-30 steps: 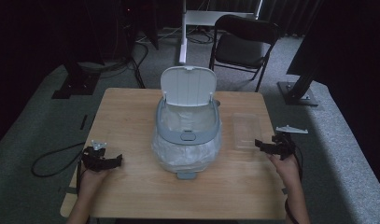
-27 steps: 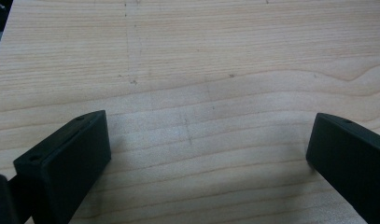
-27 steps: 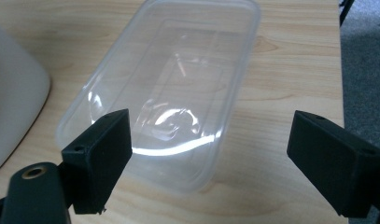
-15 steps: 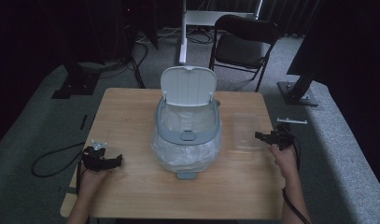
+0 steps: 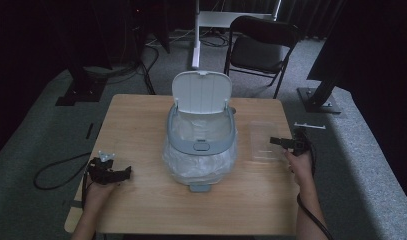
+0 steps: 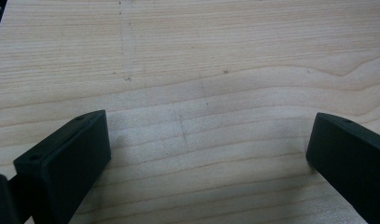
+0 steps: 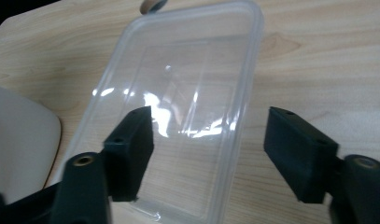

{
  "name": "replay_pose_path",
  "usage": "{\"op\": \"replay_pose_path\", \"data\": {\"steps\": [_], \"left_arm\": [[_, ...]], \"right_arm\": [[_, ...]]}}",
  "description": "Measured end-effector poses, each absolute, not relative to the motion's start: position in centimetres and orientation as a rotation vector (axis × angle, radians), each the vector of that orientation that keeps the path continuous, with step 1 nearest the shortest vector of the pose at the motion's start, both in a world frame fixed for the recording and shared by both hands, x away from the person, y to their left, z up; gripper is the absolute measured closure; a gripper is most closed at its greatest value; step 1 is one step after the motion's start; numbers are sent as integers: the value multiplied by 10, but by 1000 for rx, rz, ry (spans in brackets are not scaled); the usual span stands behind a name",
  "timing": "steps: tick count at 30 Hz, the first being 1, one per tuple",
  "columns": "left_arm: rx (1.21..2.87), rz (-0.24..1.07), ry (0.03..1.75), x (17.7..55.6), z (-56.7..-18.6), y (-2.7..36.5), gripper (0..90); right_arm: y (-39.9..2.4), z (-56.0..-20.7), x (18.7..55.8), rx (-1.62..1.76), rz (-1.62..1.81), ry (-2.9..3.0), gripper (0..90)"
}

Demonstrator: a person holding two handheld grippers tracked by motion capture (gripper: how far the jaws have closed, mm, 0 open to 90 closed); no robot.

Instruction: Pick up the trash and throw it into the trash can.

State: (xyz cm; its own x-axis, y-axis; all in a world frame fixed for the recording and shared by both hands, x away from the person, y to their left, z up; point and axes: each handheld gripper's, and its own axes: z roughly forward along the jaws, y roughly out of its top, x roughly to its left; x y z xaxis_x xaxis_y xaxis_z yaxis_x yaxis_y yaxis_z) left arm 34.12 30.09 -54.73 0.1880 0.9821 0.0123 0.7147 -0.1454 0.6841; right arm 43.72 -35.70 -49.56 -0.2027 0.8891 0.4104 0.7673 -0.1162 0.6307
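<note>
A wooden bench (image 5: 141, 125) seen from above. At its centre stands a grey bin (image 5: 201, 145) lined with a clear bag, its white lid (image 5: 201, 92) tipped up at the far side, so the mouth is open to receive things. To the right, near the bench's right edge, a clear plastic tray (image 5: 265, 141) lies flat. The right gripper (image 5: 280, 141) reaches over the tray's right edge; its jaws have just been closing and straddle that rim, not yet pressing, likely for a pinch. The left gripper (image 5: 122, 172) rests at the near left corner, jaws wide open on bare wood, well clear. Open bench lies between tray and bin.
</note>
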Motion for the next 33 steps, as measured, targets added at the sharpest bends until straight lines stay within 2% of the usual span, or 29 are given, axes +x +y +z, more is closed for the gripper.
{"op": "replay_pose_path", "data": {"steps": [1,4,5,10,11,12,17,20,33], "left_arm": [[1926,640,1584,341,-547,301,6],[1926,641,1584,341,-547,301,6],[1924,641,1585,341,-547,301,6],[1924,641,1584,341,-547,301,6],[1924,641,1584,341,-547,301,6],[1924,641,1584,341,-547,301,6],[1924,640,1585,342,-547,301,6],[1924,641,1587,342,-547,301,6],[1923,641,1589,342,-547,301,6]], "right_arm": [[-357,-499,439,1896,1203,2006,396],[-356,-503,441,1930,1216,2056,385],[-355,-504,441,1909,1261,2080,479],[-355,-500,440,1908,1275,2064,572],[-356,-499,440,1918,1282,2058,604],[-358,-497,439,1910,1286,2043,687],[-357,-493,435,1878,1318,2063,754],[-355,-484,429,1823,1461,2059,847],[-336,-459,413,1687,1588,2040,857]]}}
